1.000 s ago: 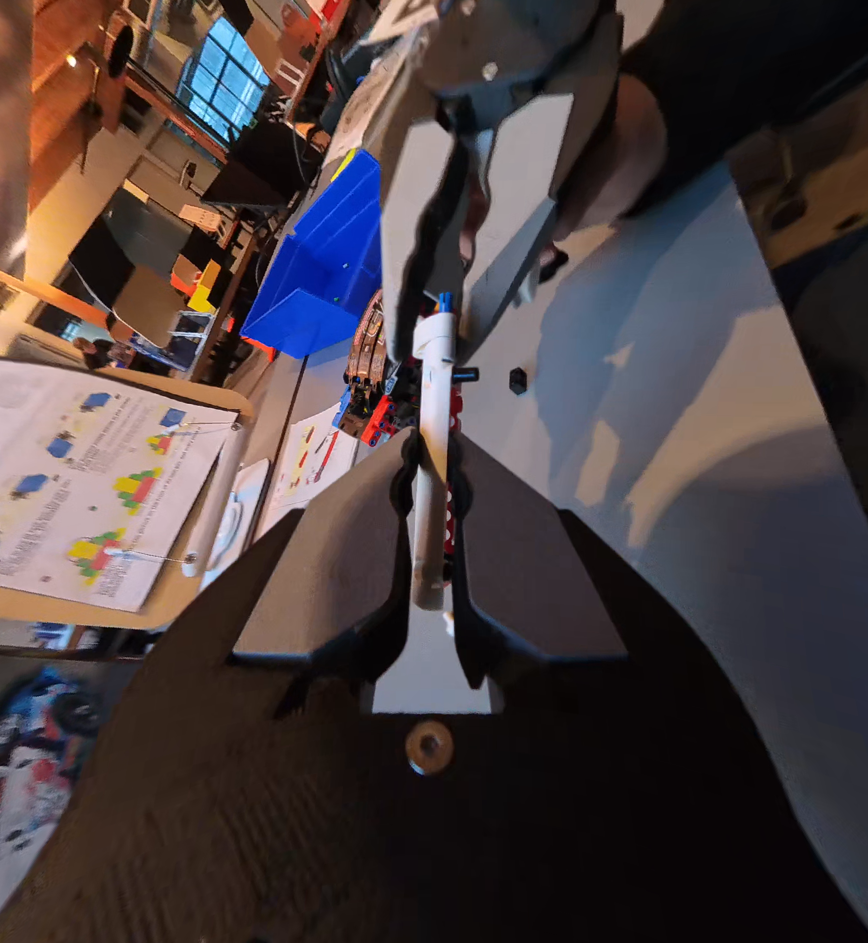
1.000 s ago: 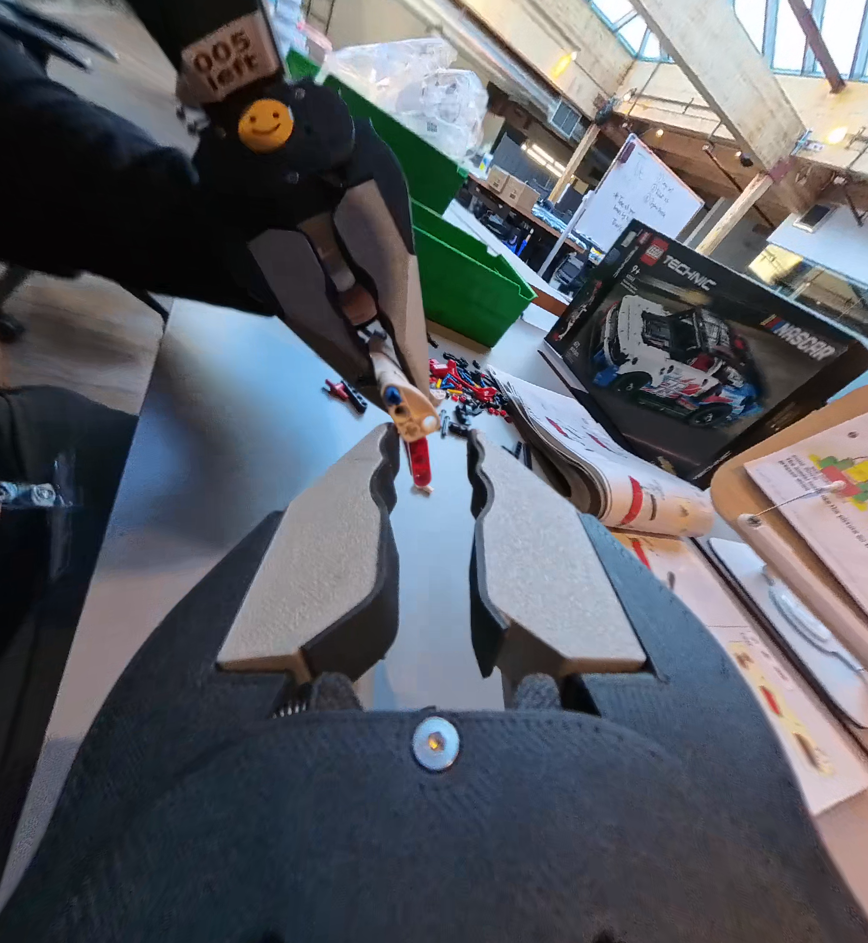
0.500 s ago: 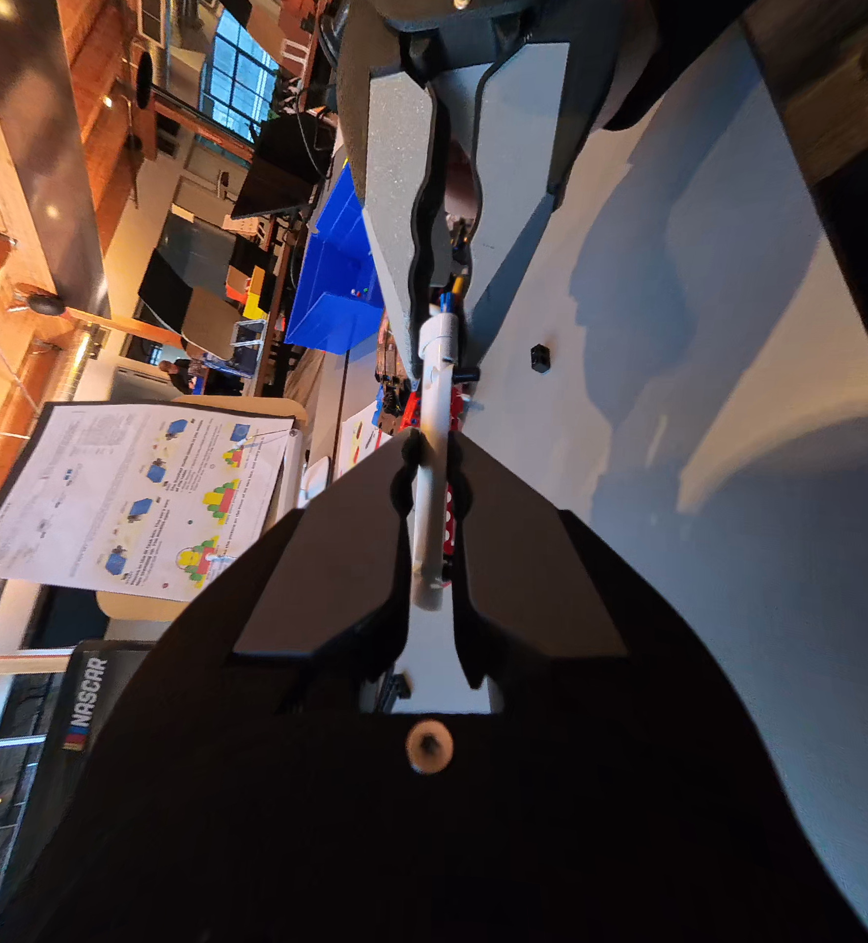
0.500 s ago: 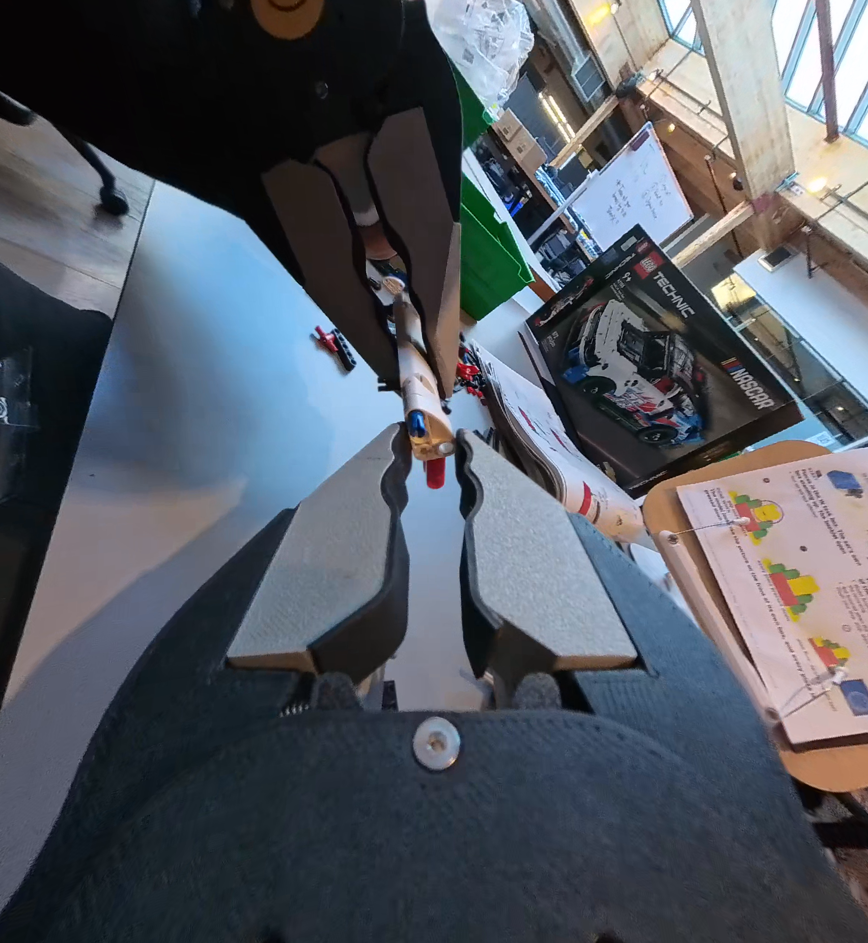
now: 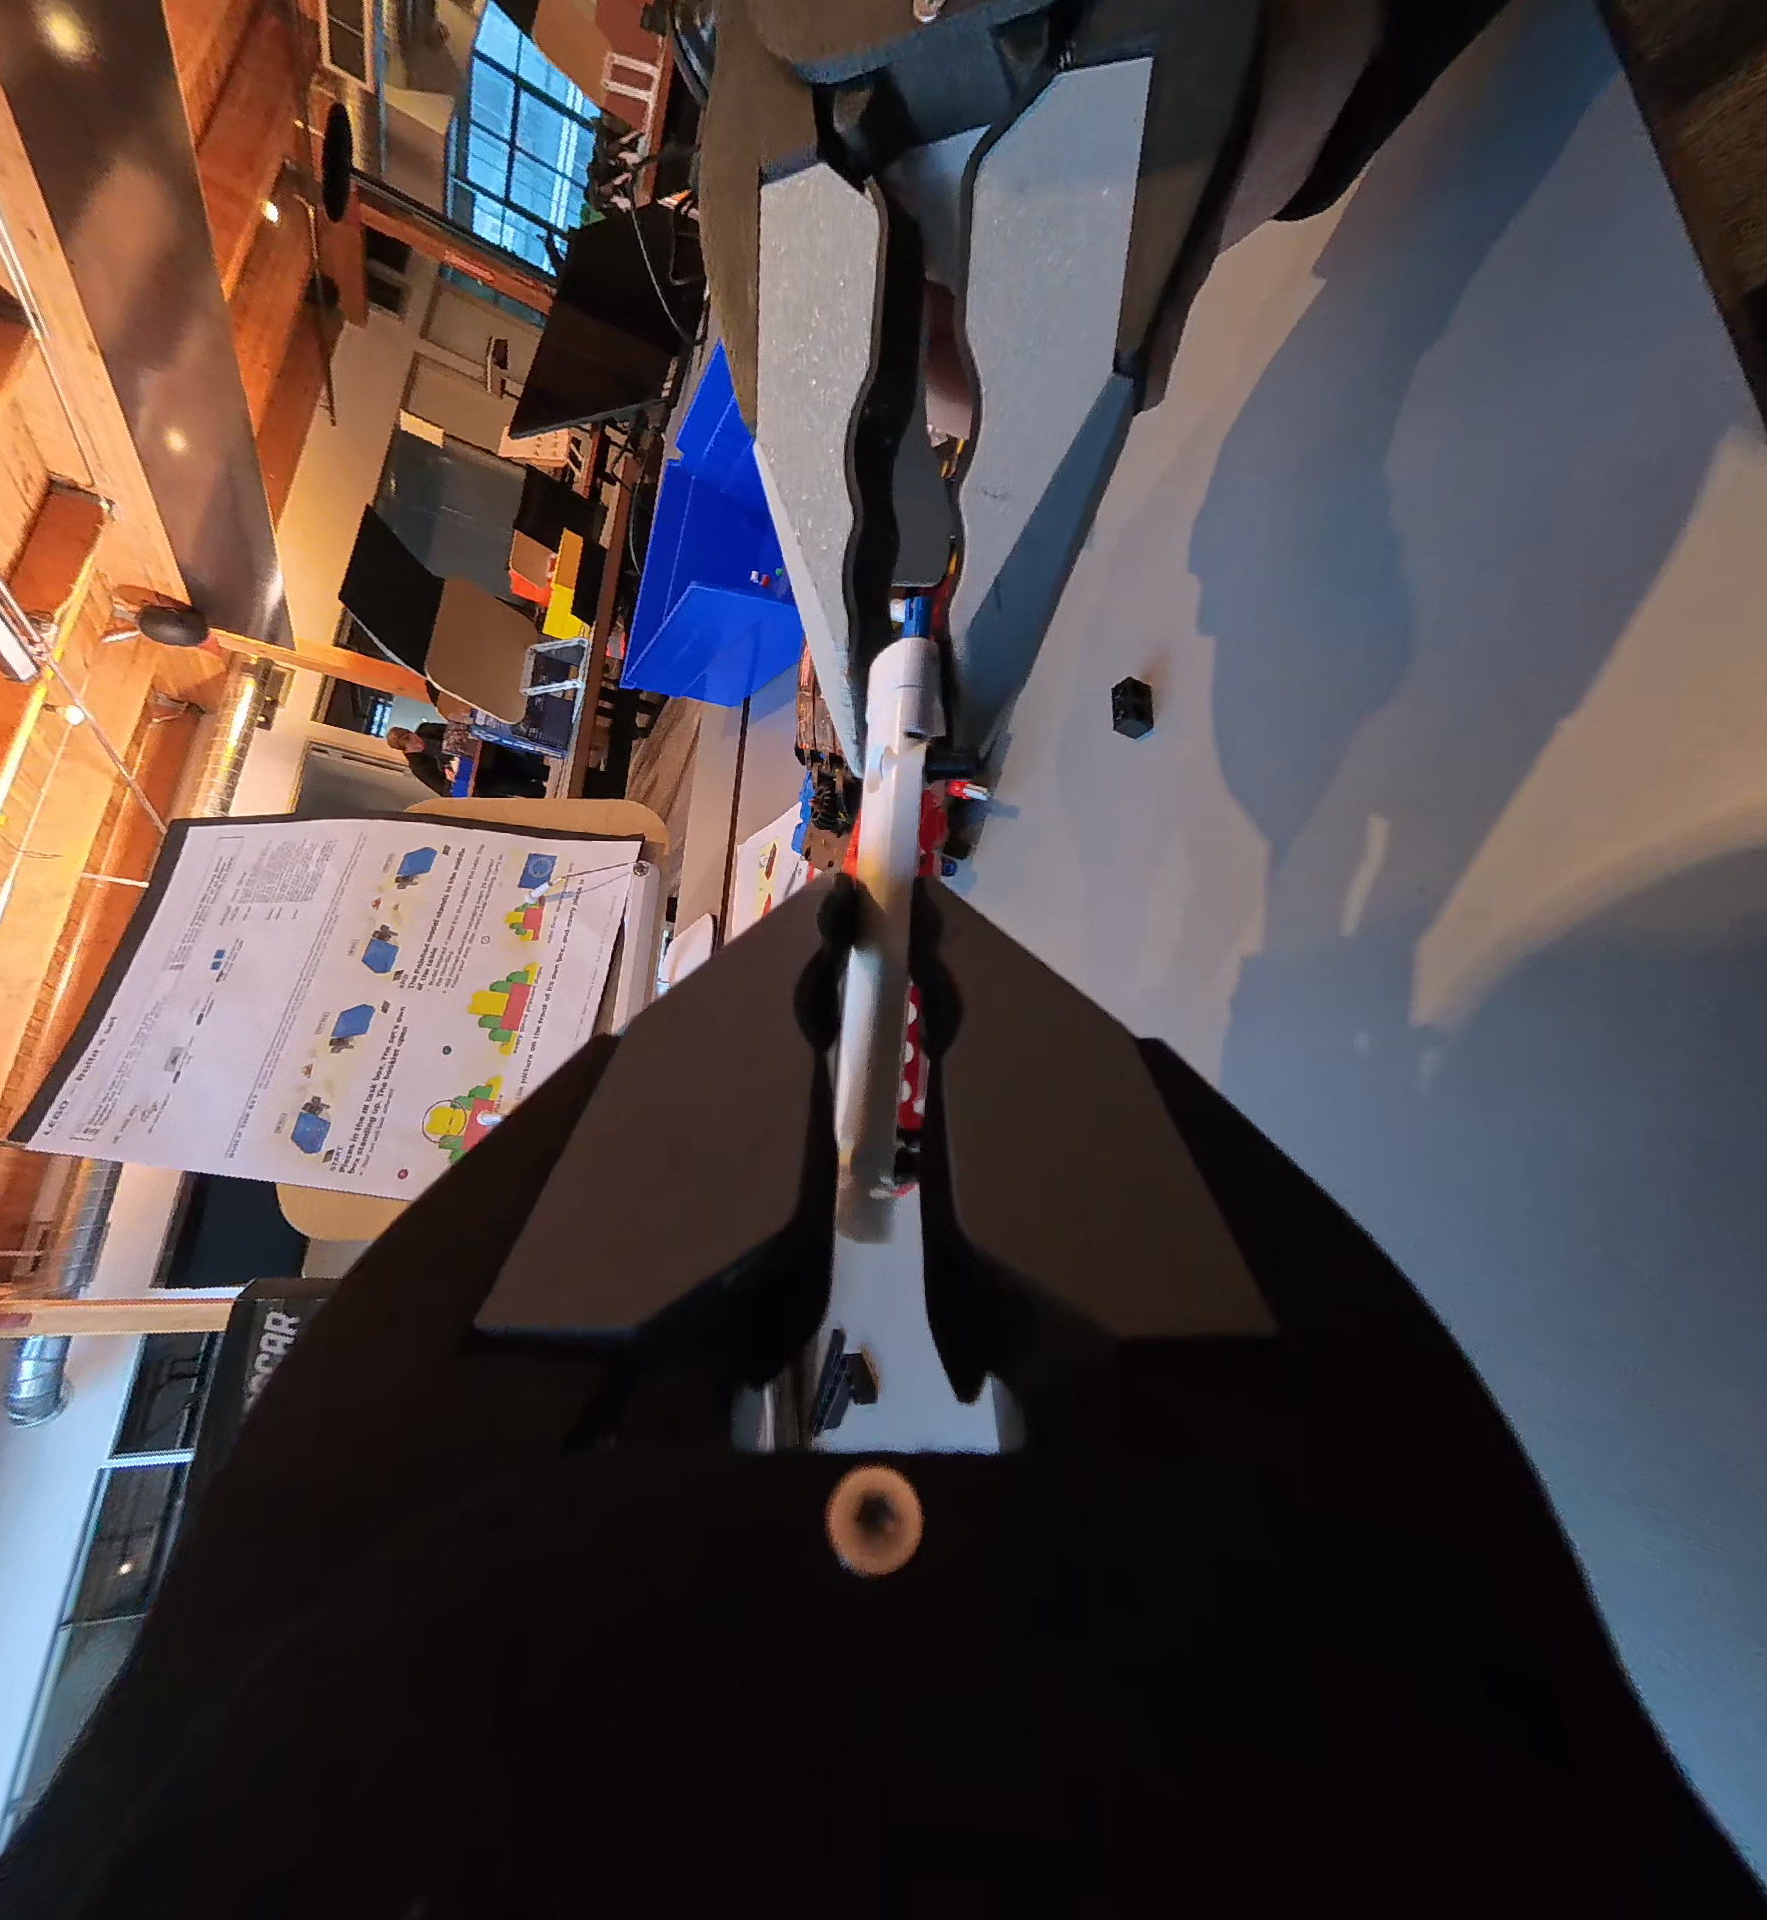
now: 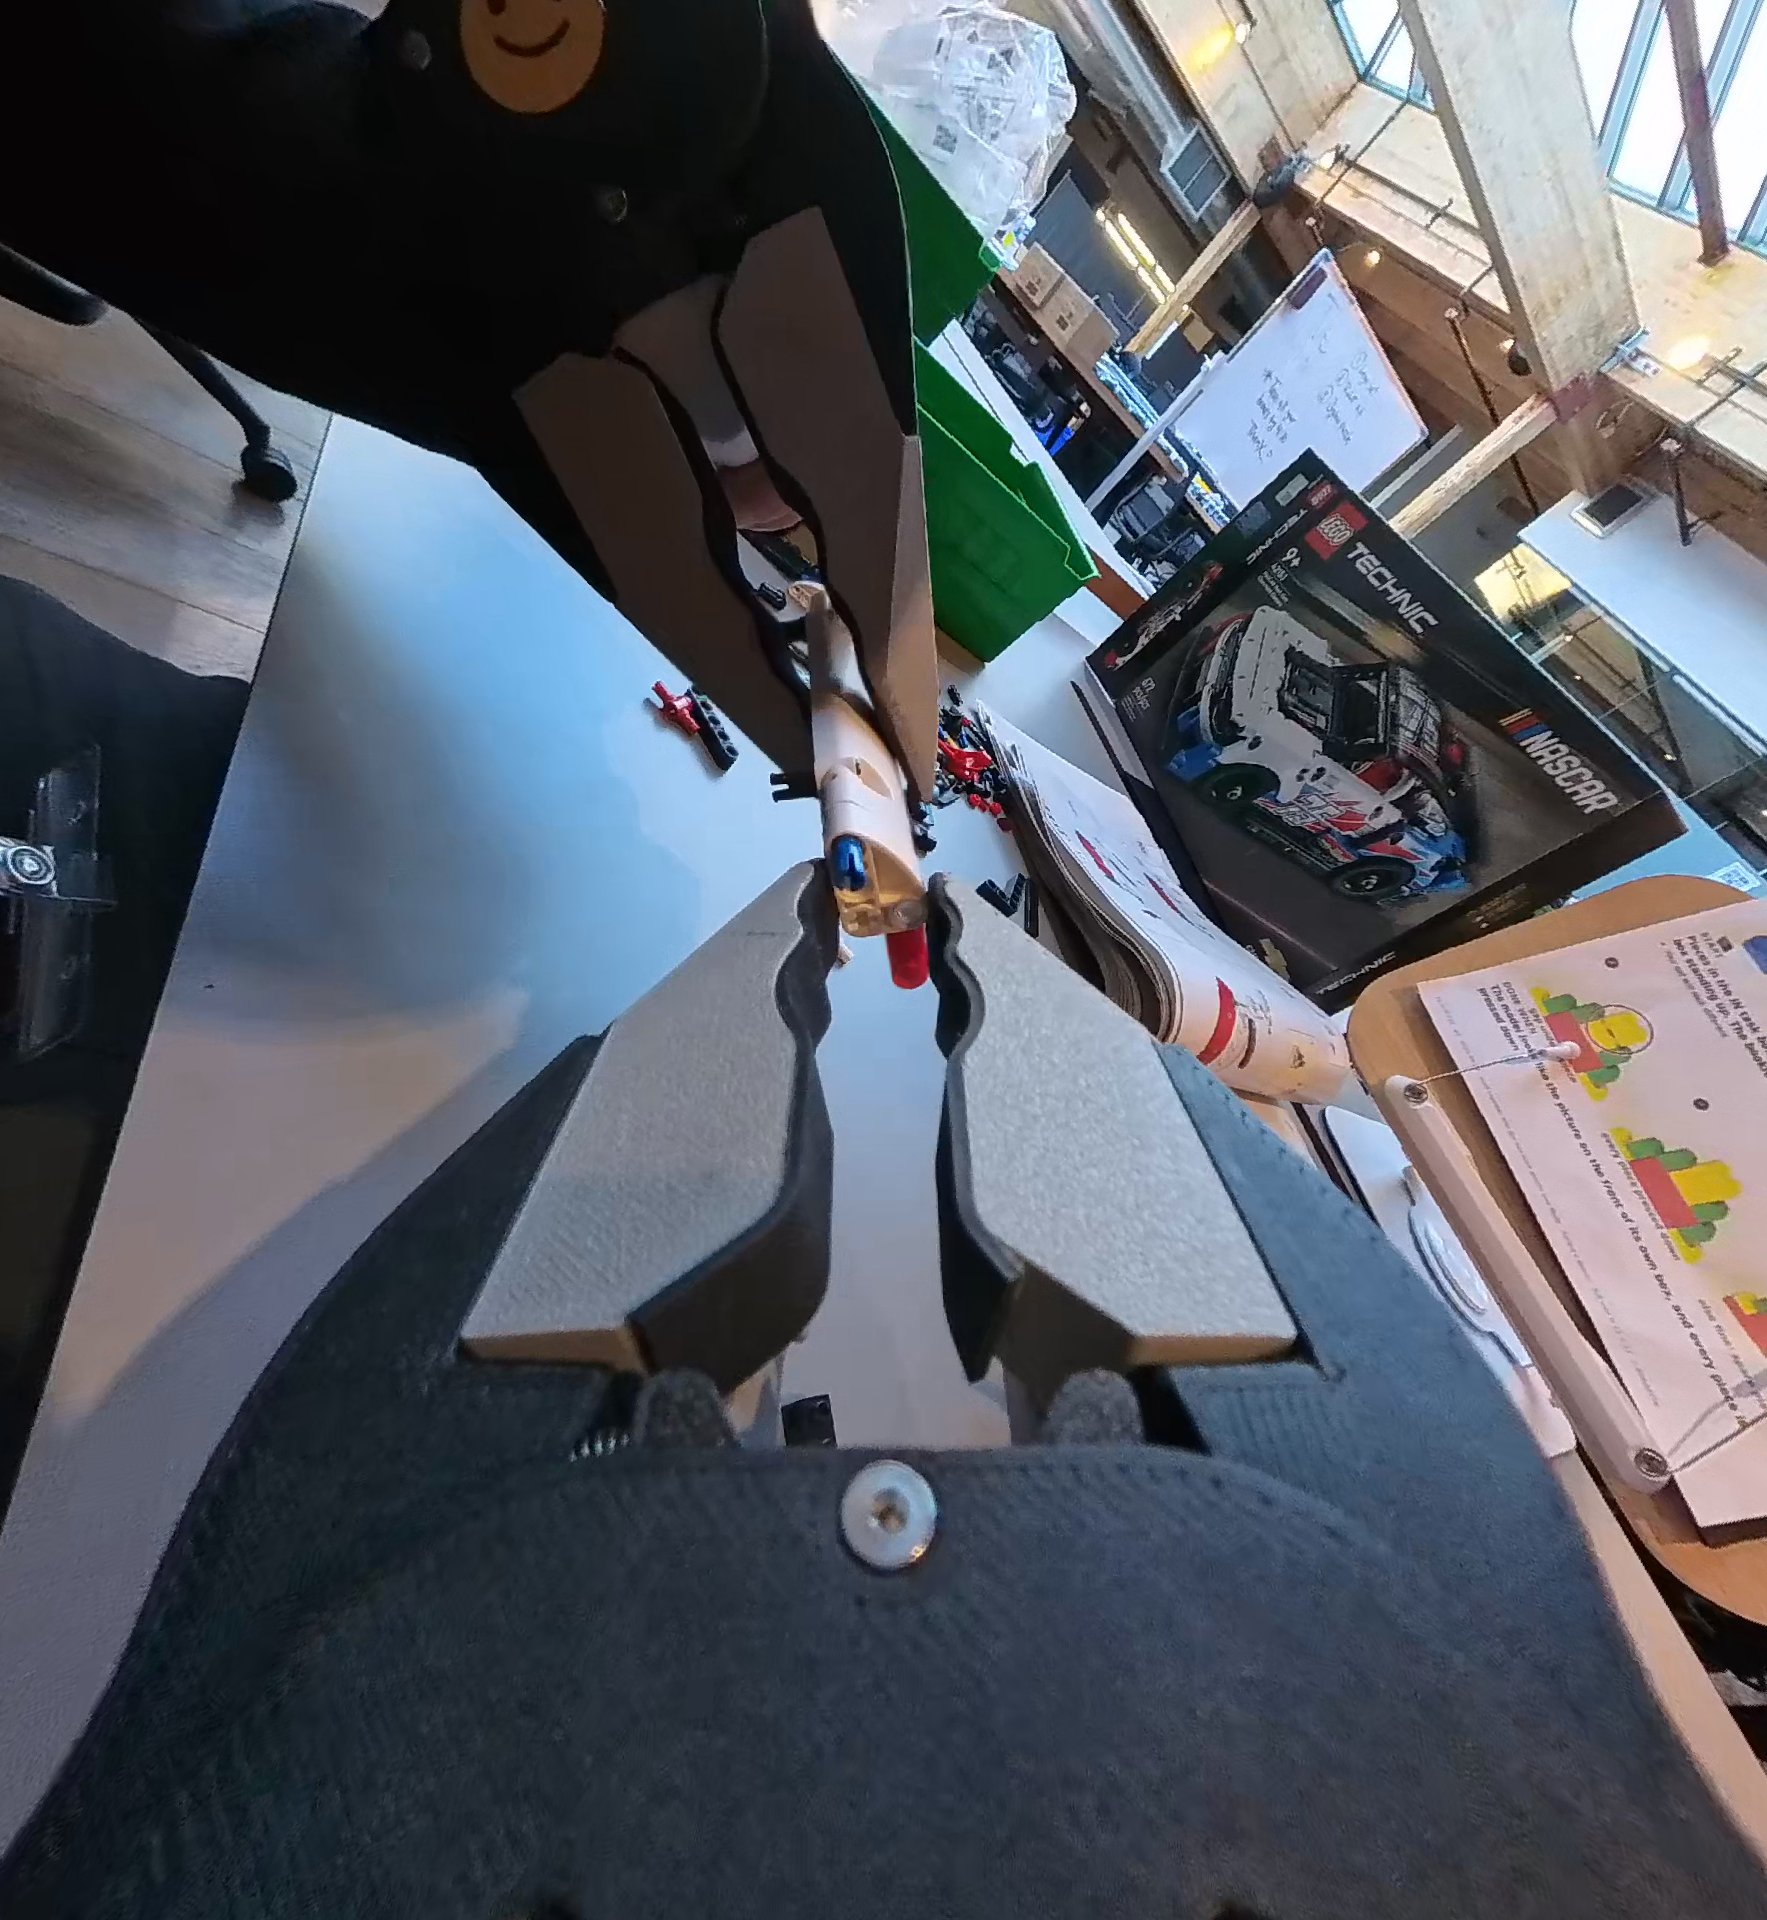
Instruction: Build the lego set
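Note:
My left gripper is shut on a long white lego beam with a red piece beside it, held above the grey table. The beam points at my right gripper. In the right wrist view the beam's far end carries a blue pin and a red pin. That end sits just between the right gripper's fingertips. The right jaws stand narrowly apart on either side of it.
A small black piece lies on the table. Loose red and black parts and a parts pile lie beyond. An open booklet, the set's box, a green bin, a clipboard sheet and a blue bin stand around. Less than 4 cm separates the two grippers' tips.
The two grippers have moved toward each other. The right jaws narrowed, and the beam's pin end now sits between their tips. The left gripper has kept its hold.

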